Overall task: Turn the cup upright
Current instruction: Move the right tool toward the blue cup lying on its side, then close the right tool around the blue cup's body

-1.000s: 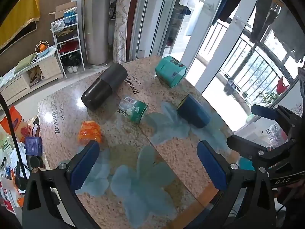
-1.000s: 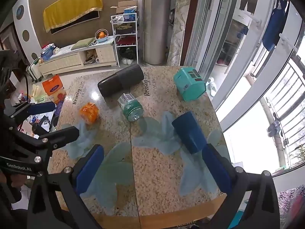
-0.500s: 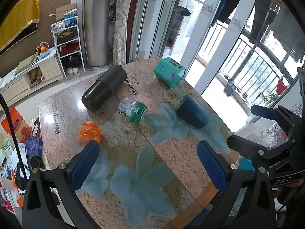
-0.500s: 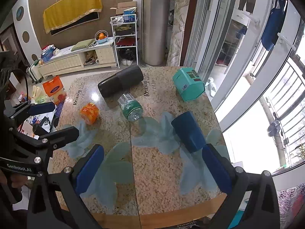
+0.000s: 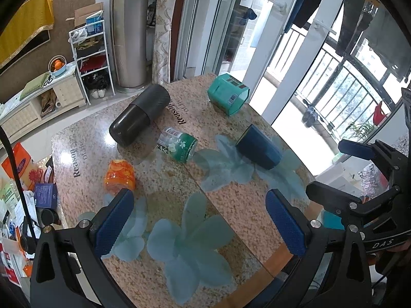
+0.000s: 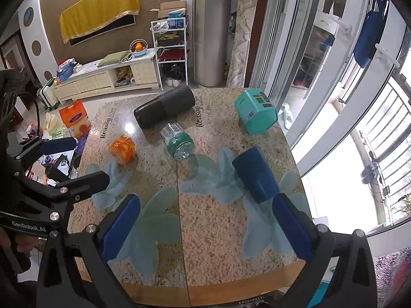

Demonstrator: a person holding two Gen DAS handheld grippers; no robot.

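A dark blue cup (image 5: 258, 148) lies on its side on the granite table (image 5: 231, 200), toward the right; it also shows in the right wrist view (image 6: 255, 174). My left gripper (image 5: 200, 227) is open and empty, held above the table's near part, well short of the cup. My right gripper (image 6: 205, 227) is open and empty too; its right finger (image 6: 291, 227) is just in front of the cup's near end, not touching it.
Also lying on the table: a black cylinder (image 5: 140, 116), a green-labelled clear bottle (image 5: 178, 145), an orange jar (image 5: 119, 175) and a teal box (image 5: 227, 97). The table's front edge (image 6: 205, 286) is close below. Windows stand to the right.
Both grippers have drawn back and up slightly, so the table objects look a little farther away. Nothing on the table has moved.
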